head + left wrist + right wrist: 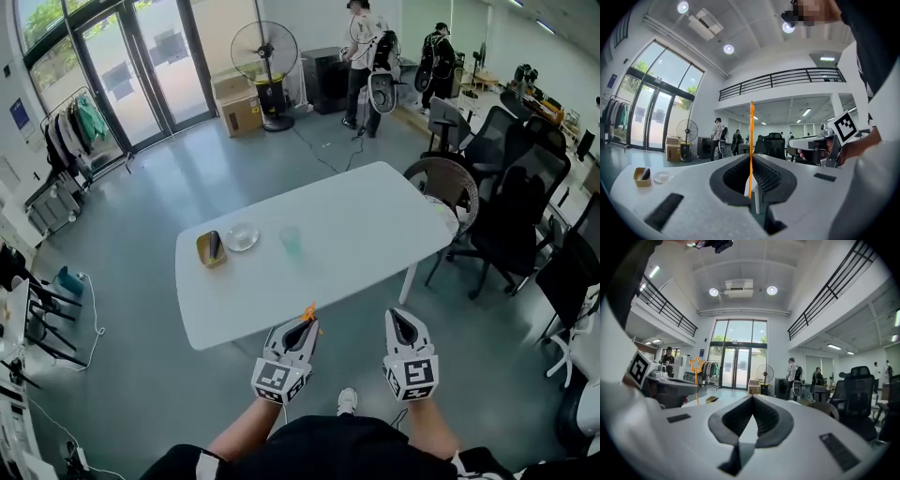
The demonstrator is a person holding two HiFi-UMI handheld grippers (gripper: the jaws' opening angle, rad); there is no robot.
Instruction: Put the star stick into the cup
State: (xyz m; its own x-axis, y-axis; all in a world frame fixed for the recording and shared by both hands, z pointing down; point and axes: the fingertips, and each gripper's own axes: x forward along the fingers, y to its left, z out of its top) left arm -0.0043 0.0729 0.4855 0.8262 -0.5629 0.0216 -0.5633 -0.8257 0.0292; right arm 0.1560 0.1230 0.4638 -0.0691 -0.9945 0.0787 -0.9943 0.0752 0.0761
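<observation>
A thin orange star stick stands upright between the jaws of my left gripper, which is shut on it. In the head view the left gripper hovers just before the near edge of the white table, with the stick's star at its tip. The star also shows at the left of the right gripper view. A clear greenish cup stands on the table, well ahead of both grippers. My right gripper is beside the left one, shut, with nothing in it.
A yellow box and a glass dish sit left of the cup. Office chairs and a wicker chair crowd the table's right end. A standing fan and two people are far behind.
</observation>
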